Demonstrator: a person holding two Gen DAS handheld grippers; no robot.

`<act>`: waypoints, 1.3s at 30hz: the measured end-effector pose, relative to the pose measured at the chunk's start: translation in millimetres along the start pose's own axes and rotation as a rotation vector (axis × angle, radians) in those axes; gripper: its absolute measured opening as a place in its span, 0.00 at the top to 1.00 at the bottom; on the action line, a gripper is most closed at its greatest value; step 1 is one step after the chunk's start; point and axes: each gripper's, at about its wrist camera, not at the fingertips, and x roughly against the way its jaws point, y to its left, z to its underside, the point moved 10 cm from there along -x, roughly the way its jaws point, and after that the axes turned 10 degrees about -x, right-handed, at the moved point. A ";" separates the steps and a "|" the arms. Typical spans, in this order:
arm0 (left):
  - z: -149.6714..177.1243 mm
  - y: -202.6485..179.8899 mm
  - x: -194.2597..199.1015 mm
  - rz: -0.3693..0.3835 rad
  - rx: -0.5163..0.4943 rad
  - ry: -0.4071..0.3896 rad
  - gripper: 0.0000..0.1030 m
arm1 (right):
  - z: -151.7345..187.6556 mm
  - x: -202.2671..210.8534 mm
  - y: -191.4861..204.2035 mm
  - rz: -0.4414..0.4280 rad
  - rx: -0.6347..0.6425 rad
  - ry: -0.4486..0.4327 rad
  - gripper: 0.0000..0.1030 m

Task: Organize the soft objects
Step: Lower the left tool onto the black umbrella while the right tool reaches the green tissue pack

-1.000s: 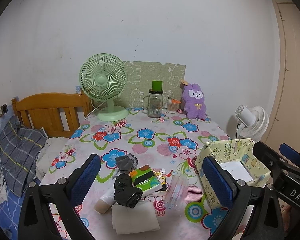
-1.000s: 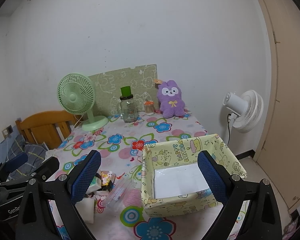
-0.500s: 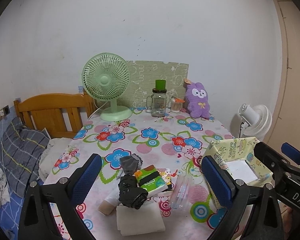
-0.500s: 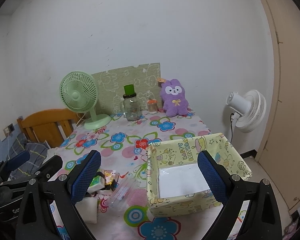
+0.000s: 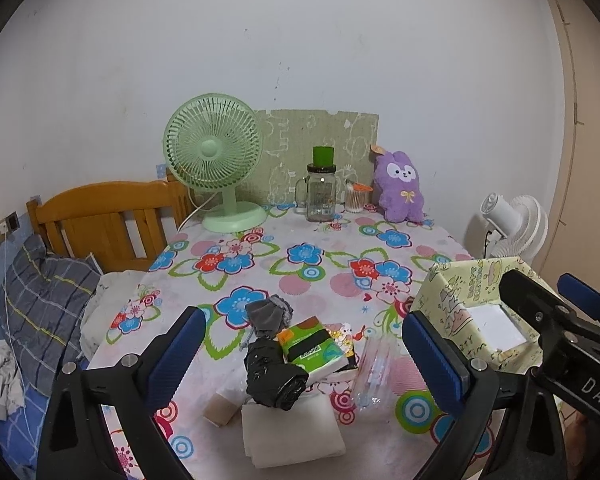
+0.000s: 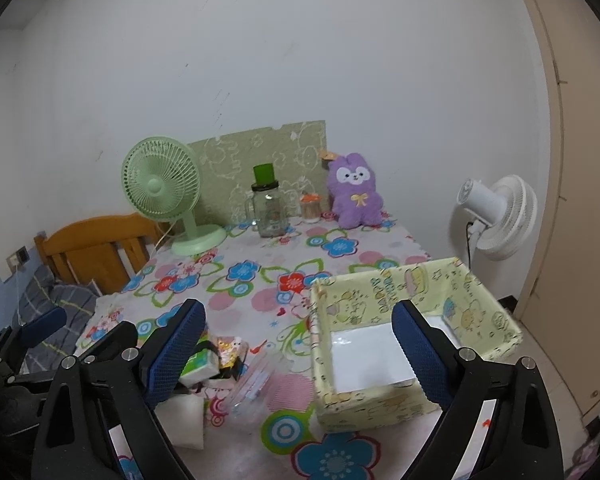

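Left tool (image 5: 300,354) wide open, empty, hovering above the near-left pile on the desk (image 5: 332,280): grey sock (image 5: 268,314), black bundle (image 5: 272,376), green tissue pack (image 5: 312,348), folded white cloth (image 5: 292,432). Right tool (image 6: 298,348) has just been closing slightly, wide apart and empty, above the yellow box (image 6: 400,308), near right of the pile.

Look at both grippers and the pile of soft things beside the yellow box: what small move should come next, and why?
Probably lower the left gripper onto the black bundle in the pile. Both grippers are open and hold nothing, the right gripper having just narrowed slightly, the yellow box looks empty, and that bundle lies between the left fingers.
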 end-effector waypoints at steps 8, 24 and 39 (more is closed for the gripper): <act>23.3 1.0 -12.0 0.021 0.009 0.051 0.06 | 20.3 -14.8 12.3 -0.020 0.011 0.036 0.09; 66.2 10.5 -45.9 0.027 0.017 0.144 0.10 | 70.5 -49.0 38.2 -0.046 0.032 0.152 0.16; 83.3 21.8 -85.0 0.042 0.003 0.216 0.23 | 95.9 -91.9 60.2 -0.055 0.048 0.253 0.21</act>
